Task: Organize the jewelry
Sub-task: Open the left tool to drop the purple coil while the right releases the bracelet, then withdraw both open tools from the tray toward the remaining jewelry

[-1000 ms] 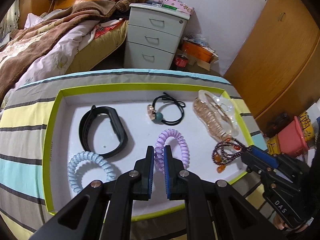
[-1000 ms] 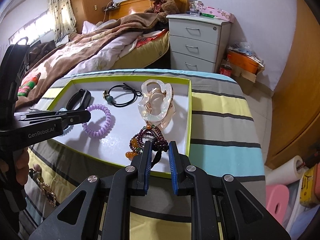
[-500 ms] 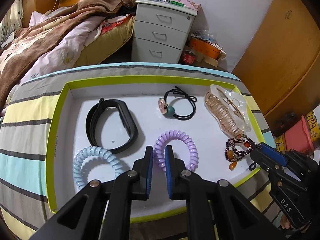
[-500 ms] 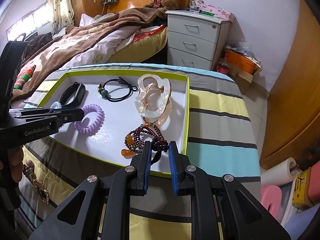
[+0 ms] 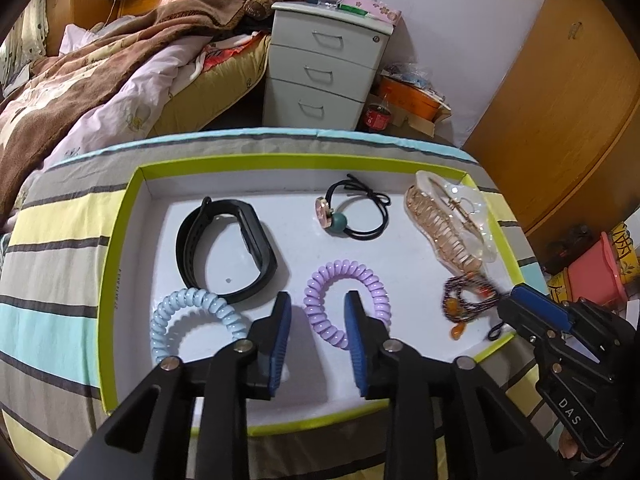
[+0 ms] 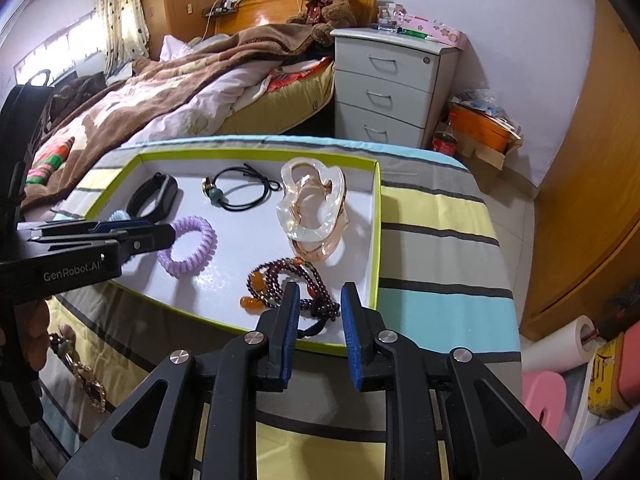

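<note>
A green-rimmed white tray (image 5: 120, 264) lies on the striped cloth. It holds a black band (image 5: 224, 248), a black hair tie (image 5: 356, 216), a clear hair claw (image 5: 448, 228), a blue coil (image 5: 192, 320), a purple coil (image 5: 348, 300) and a dark bead bracelet (image 5: 468, 300). My left gripper (image 5: 318, 304) is low over the tray's near side. Its jaws are opening, and the purple coil's left side lies loose between them. My right gripper (image 6: 320, 296) is at the tray's near right corner. Its jaws are opening too, with a strand of the bead bracelet (image 6: 280, 276) between them, unpressed.
A gold and dark chain (image 6: 86, 376) lies on the cloth outside the tray, by a person's hand (image 6: 28, 340). Behind the table are a bed (image 5: 100, 80) and a grey drawer unit (image 5: 324, 68). A wooden wardrobe (image 5: 560, 100) and a pink stool (image 6: 548, 396) stand to the right.
Both pairs of jaws were shut and have spread apart: the left at the purple coil, the right at the bead bracelet, which looks blurred in the left wrist view.
</note>
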